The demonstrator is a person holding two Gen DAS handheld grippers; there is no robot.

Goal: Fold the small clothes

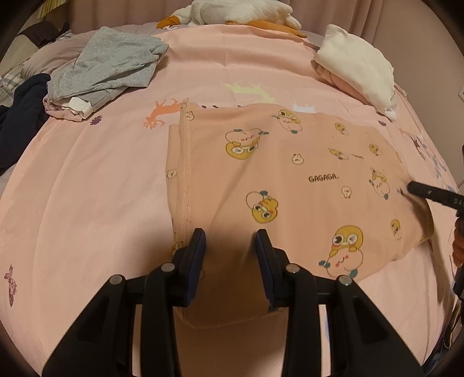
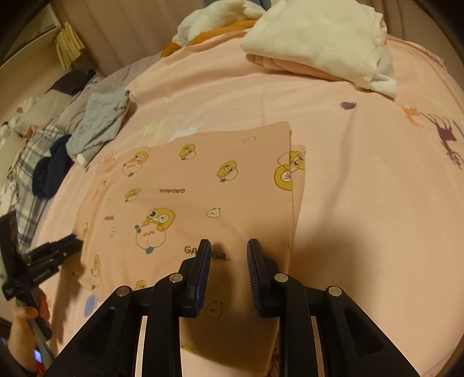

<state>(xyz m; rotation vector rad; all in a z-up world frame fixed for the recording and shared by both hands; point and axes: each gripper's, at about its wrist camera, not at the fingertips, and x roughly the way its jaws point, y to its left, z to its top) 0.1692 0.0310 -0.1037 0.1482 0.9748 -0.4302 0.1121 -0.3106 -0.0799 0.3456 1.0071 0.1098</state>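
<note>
On the far left of the bed [image 1: 87, 188] lay a dark navy cloth [image 1: 20, 116] & a gray top [image 1: 110, 66], not folded yet. In the middle lay the peach duck-print garment [image 1: 290, 174], flat on the pink sheet, with one side already folded over along a seam. The left hand-held gripper [image 1: 230, 246] hung just above its near edge – jaws apart, nothing pinched btwn them. The right hand-held gripper [image 2: 229, 255] hung over the other side of the same garment, jaws apart too, holding nothing. At the far right sat a white & pink folded pile [image 1: 359, 63], w/ a white plush toy [image 1: 237, 11] behind it.

The step looked like getting ready for the next fold. To do it well, I think each gripper should pinch all the layers at a near corner – lift both together, keep the edge straight, lay it down even w/ the far edge, then smooth it.
</note>
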